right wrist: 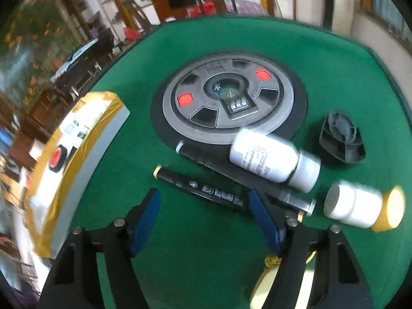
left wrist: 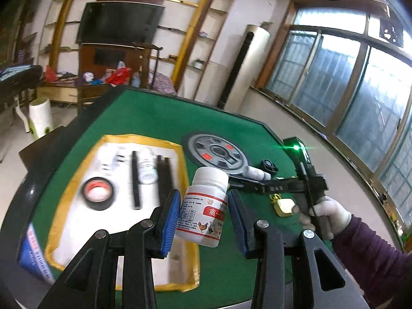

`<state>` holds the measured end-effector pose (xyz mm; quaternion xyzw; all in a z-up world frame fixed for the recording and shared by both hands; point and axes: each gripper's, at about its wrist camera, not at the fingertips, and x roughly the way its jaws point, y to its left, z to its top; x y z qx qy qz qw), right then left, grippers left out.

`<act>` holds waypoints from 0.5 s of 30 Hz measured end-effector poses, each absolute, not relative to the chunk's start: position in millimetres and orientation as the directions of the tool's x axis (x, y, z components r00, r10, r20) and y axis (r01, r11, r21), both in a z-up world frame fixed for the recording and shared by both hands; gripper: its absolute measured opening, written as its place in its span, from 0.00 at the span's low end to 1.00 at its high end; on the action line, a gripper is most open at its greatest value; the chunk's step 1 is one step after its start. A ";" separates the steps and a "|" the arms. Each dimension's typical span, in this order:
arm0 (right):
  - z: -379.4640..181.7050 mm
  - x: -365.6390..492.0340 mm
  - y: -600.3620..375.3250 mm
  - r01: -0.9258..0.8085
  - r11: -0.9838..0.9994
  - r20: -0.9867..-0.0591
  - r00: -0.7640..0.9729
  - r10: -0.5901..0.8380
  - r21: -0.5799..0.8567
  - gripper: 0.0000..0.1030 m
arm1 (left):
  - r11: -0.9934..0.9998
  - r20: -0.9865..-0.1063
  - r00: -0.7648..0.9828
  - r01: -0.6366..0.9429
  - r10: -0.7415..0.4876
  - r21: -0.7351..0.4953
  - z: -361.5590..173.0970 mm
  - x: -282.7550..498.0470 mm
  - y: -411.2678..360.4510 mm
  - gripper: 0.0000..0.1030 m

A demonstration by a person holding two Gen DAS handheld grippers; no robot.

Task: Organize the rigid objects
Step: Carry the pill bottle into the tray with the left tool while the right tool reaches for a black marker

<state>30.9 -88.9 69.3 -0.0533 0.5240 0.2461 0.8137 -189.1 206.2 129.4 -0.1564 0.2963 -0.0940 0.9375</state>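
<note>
We see the left gripper (left wrist: 203, 209) clamped on a white pill bottle (left wrist: 203, 207), lifted above the green table (left wrist: 154, 118) by the yellow-edged tray (left wrist: 116, 139) near the table's left edge. The right gripper (right wrist: 204, 219) — jaws apart, nothing gripped — hangs over a black marker (right wrist: 203, 191) near the table's middle; a second white bottle (right wrist: 273, 159) lies just beyond.

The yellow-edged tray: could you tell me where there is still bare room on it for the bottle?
The near half of the tray, below the tape roll, is bare white. Its far half is crowded: markers, a small bottle. The held bottle sits in the left gripper.
</note>
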 end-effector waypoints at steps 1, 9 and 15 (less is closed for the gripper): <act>68.2 26.9 -83.8 -0.477 0.863 -0.883 0.316 0.348 0.170 0.68 | 0.934 -0.527 0.808 0.079 -0.265 -0.350 128.5 -191.2 209.3 0.39; 66.2 -1.3 -72.0 -0.537 0.838 -0.894 0.323 0.310 0.097 0.57 | 0.908 -0.518 0.806 0.056 -0.287 -0.416 132.6 -202.8 229.0 0.39; 113.8 -12.6 -107.4 -0.481 0.867 -0.808 0.455 0.375 0.131 0.57 | 0.871 -0.362 0.870 0.139 -0.334 -0.470 205.5 -227.4 247.8 0.39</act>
